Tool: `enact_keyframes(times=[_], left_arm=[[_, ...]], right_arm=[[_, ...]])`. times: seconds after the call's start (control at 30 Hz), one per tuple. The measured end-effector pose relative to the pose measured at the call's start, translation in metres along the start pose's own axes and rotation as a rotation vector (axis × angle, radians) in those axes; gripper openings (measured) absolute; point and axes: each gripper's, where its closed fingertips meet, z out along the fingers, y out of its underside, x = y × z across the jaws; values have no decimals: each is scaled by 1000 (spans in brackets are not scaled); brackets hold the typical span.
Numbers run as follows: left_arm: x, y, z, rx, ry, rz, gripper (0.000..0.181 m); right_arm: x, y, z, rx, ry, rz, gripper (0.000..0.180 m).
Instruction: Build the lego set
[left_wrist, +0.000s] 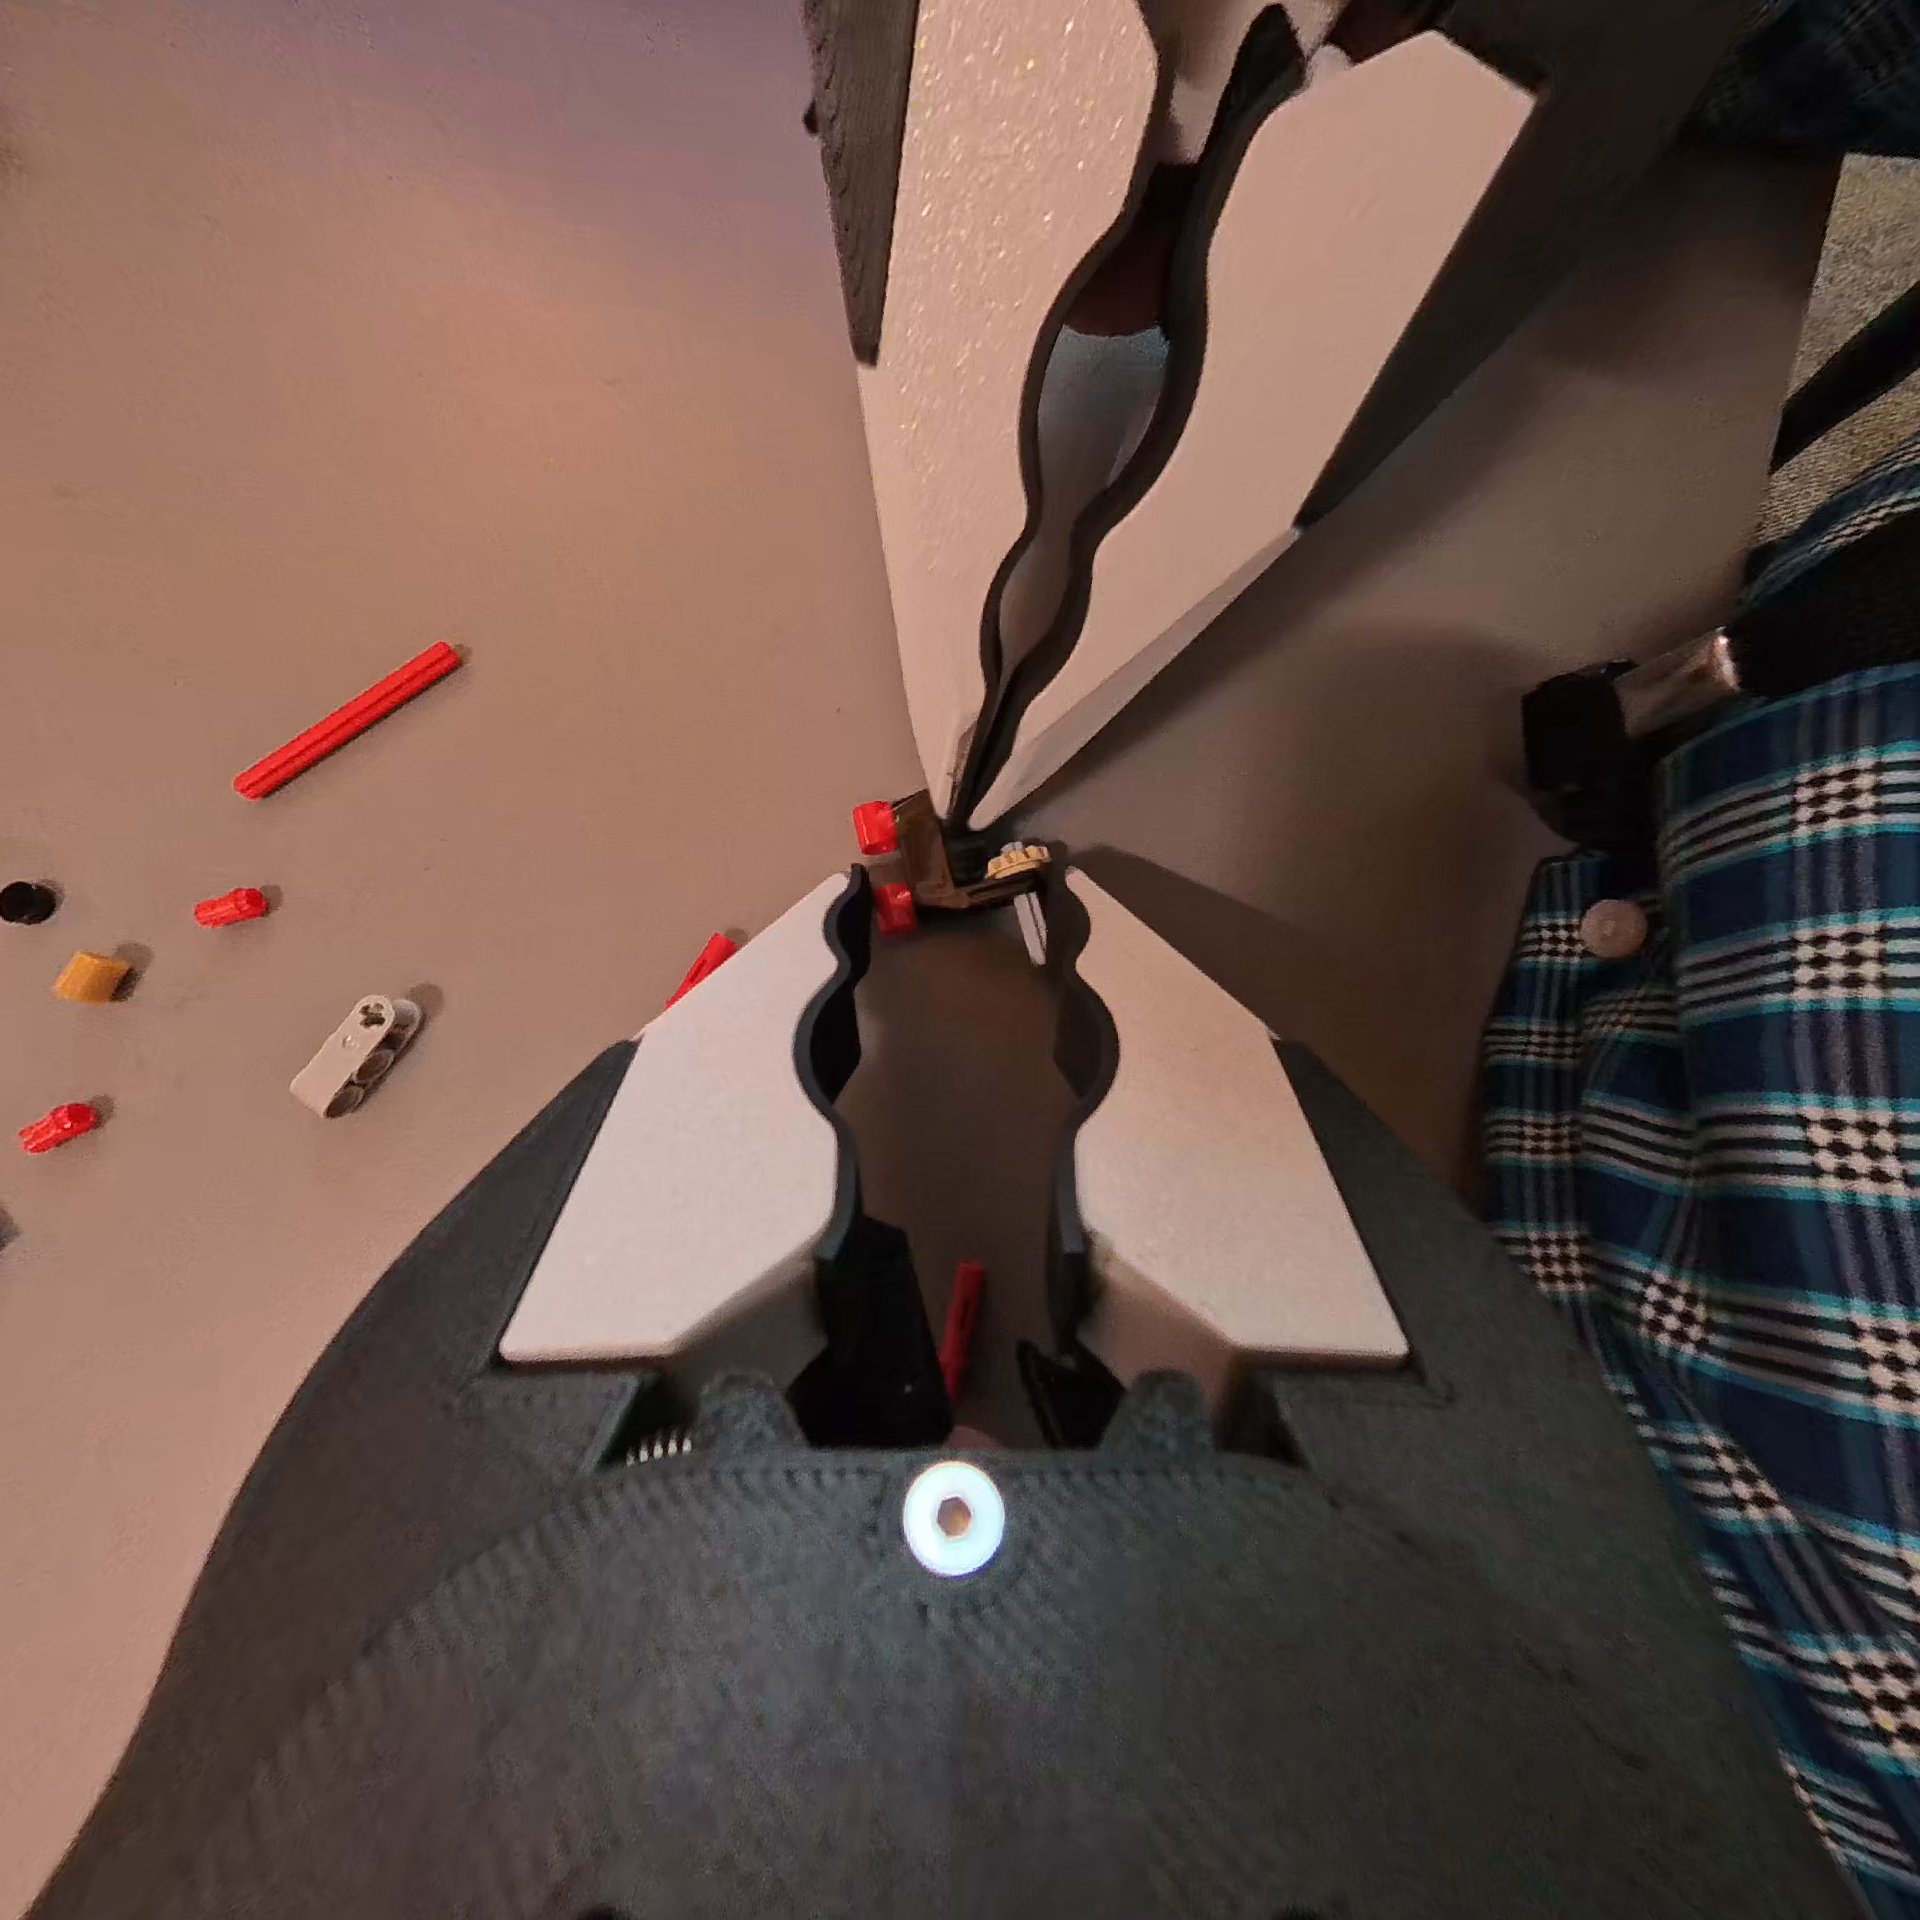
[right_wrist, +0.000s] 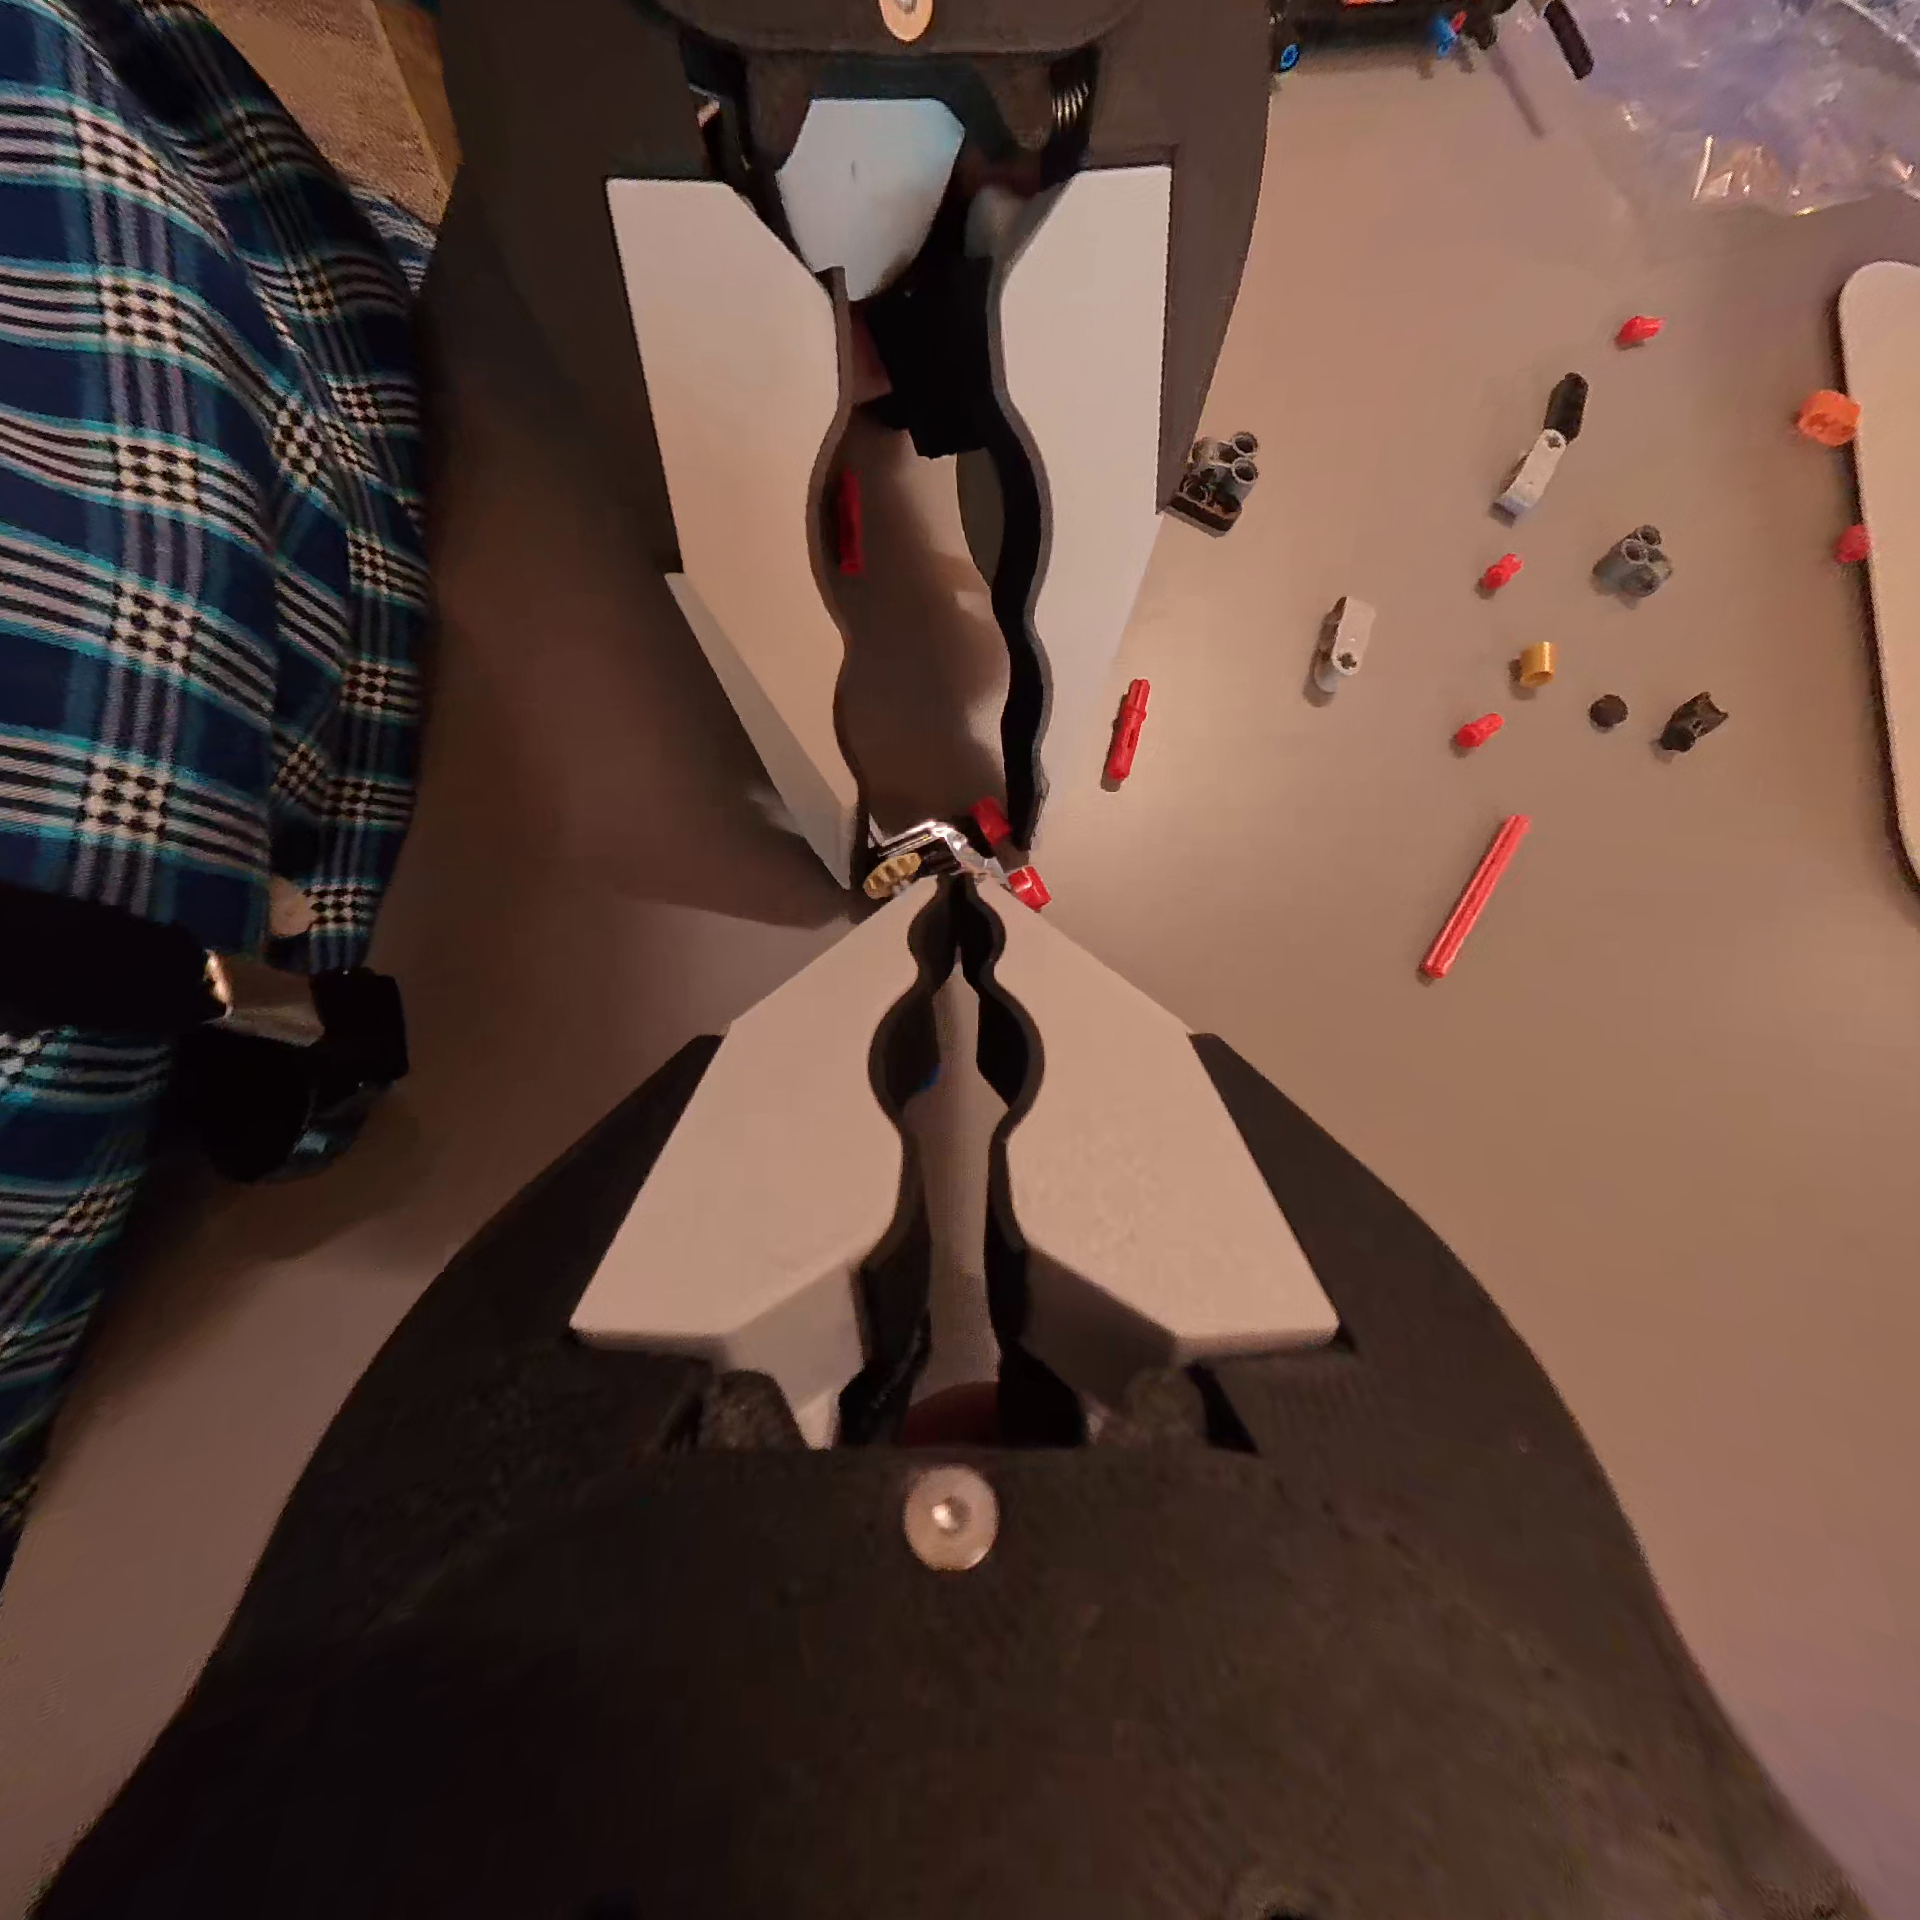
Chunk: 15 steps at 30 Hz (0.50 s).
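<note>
Small lego assembly (left_wrist: 940, 862) is held above the table (left_wrist: 416, 416) between both grippers: right gripper (right_wrist: 958, 902) pinched closed on it, left gripper (left_wrist: 961, 899) spread partway around it, contact unclear.

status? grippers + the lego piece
Right gripper shut on small assembly. Left gripper open around its other end. Loose parts aside on table; nothing blocking.

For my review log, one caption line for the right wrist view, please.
Right gripper shut on small lego assembly, left gripper meeting it head-on; loose pieces on the table.
</note>
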Motion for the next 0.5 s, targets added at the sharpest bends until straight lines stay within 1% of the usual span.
enact_keyframes(times=[0.37,0.5], left_arm=[[1,1,0,-2,4,1,33],[1,2,-1,-9,2,1,38]], right_arm=[[3,-2,-5,22,13,25,0],[6,2,-14,15,24,56,0]])
